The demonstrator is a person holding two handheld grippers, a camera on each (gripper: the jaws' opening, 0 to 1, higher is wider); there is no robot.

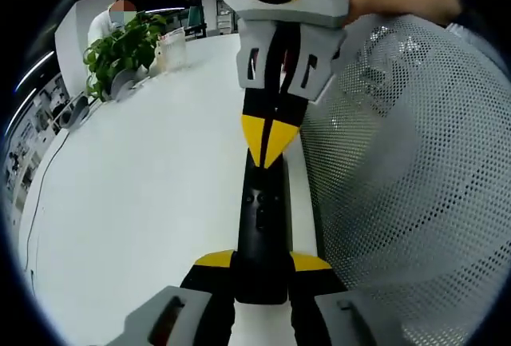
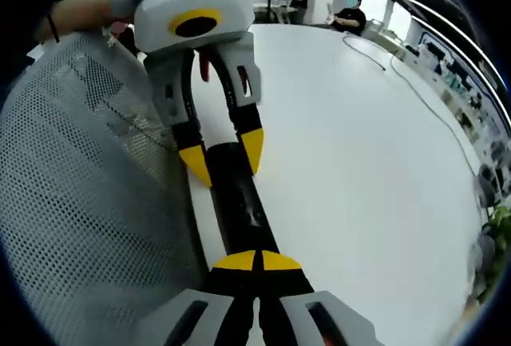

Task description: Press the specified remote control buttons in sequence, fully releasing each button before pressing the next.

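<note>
A slim black remote (image 1: 263,226) lies on a white table (image 1: 144,202), along its edge, with a grey mesh chair back (image 1: 407,178) just beside it.

In the left gripper view, the left gripper (image 1: 262,262) has its yellow-tipped jaws spread to either side of the remote's near end, hugging its long edges; it appears to pinch the remote, though actual contact is hard to confirm. Straight ahead, the right gripper (image 1: 270,145) comes down from the far side with its jaws pressed together into a single yellow point. That point rests on or just above the remote's upper face, beyond a cluster of small buttons (image 1: 260,210).

In the right gripper view, the right gripper (image 2: 257,261) shows its tips pressed together at the near end of the remote (image 2: 239,202), and the left gripper (image 2: 223,158) straddles the far end, one tip on each side.

Judging by its shape, the remote is light, stiff plastic with a smooth, somewhat slippery shell, so it would slide on the table if pushed unheld. The best hold is across the narrow width at one end, clear of the buttons, as the left gripper has it. The closed tips suit pressing one small button squarely.

A potted plant (image 1: 120,50) stands far off to the left gripper's left.
</note>
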